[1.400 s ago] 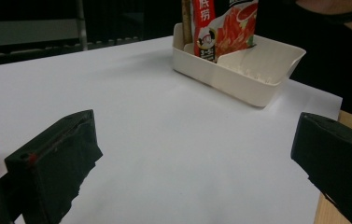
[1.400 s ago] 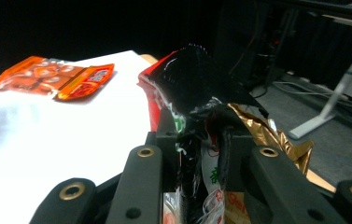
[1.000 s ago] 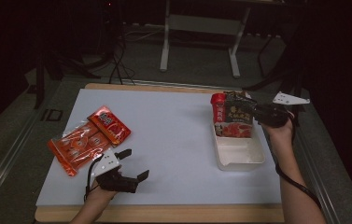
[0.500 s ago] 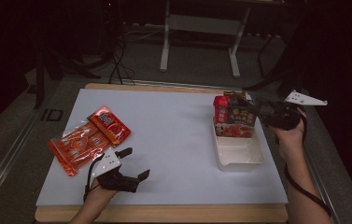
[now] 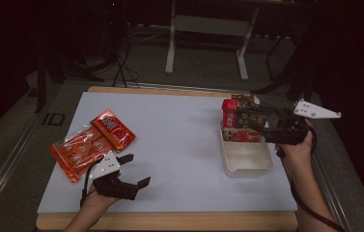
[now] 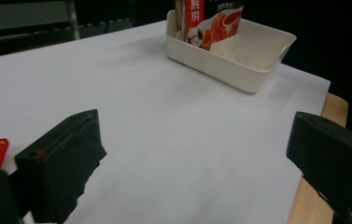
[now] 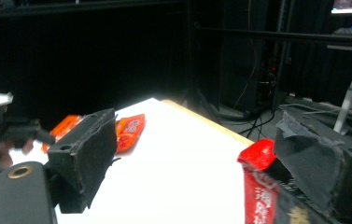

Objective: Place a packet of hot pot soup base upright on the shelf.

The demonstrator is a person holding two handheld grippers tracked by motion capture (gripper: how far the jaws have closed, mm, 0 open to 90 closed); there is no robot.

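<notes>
Up close, right claw (image 7: 187, 158) just spread wide, empty, red packet (image 7: 257, 186) by one jaw; left claw (image 5: 133, 170) open too.

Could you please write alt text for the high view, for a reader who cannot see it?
A white bin at the table's right holds upright snack packets, with the open right hand-held gripper beside them. Two orange packets lie at left, near the open left hand-held gripper.

I look at a dim lab or studio: black curtains, floor cables (image 5: 121, 67), a metal stand (image 5: 207, 46), a white-covered table (image 5: 179, 140).
</notes>
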